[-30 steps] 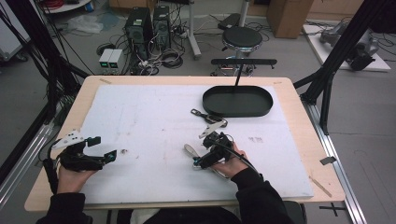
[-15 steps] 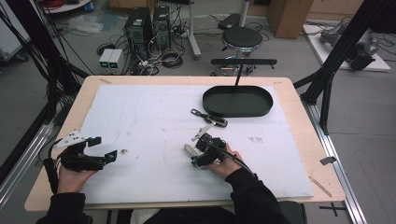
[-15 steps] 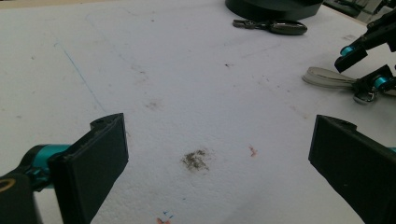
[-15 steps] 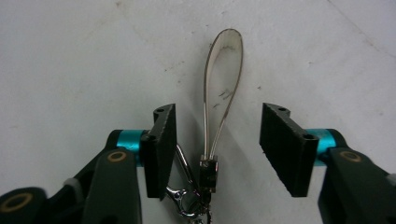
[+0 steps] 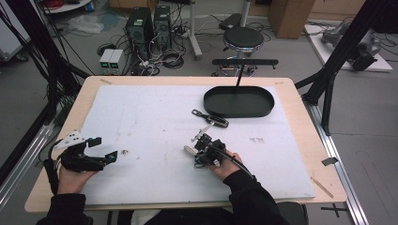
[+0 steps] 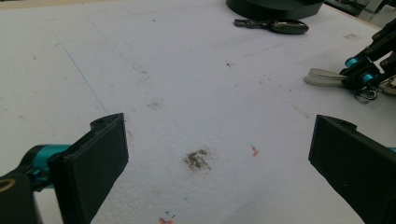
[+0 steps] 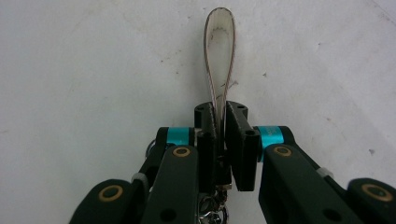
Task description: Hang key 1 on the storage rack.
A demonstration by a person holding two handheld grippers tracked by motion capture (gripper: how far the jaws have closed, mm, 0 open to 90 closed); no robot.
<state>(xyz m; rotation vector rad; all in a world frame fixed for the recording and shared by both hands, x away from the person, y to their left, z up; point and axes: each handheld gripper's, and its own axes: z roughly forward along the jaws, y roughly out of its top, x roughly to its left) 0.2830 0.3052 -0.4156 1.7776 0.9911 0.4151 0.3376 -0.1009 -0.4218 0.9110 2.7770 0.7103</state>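
The strap loop, perhaps leather, lies on the white table pinched between the right gripper jaws. The left gripper rests wide apart, well away.

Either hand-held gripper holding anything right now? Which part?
Right hand-held gripper is shut on a pale strap loop, pinched at its narrow end by the metal ring. Left hand-held gripper is open, holding nothing.
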